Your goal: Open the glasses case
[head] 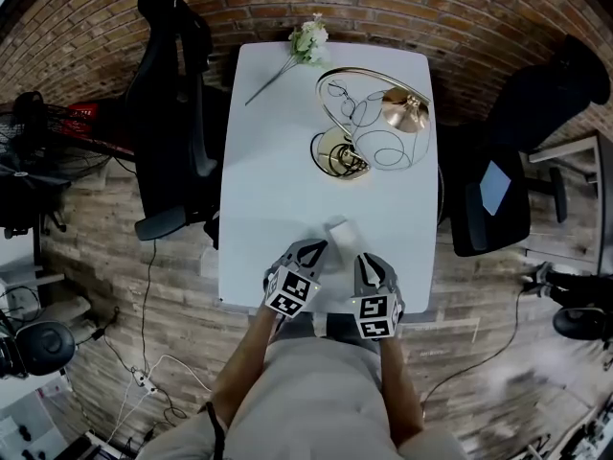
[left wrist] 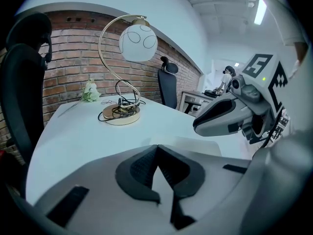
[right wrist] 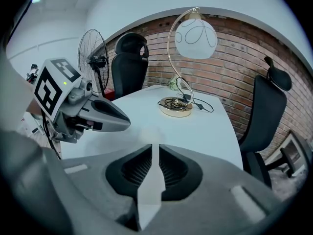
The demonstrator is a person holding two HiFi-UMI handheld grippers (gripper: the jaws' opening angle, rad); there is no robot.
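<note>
A small white glasses case lies shut on the white table, near its front edge. My left gripper hovers just left of the case and my right gripper just right of it, both pointing down at it. In the left gripper view the case shows as a pale slab just past the left gripper, whose pads meet at the tips on nothing. In the right gripper view the right gripper has a narrow empty slit between its pads, and the case is faint beyond.
A gold-stemmed lamp with a white globe shade and coiled cord stands at the table's far right. A white flower sprig lies at the far edge. Black office chairs flank the table, one on each side, and a brick wall stands behind it.
</note>
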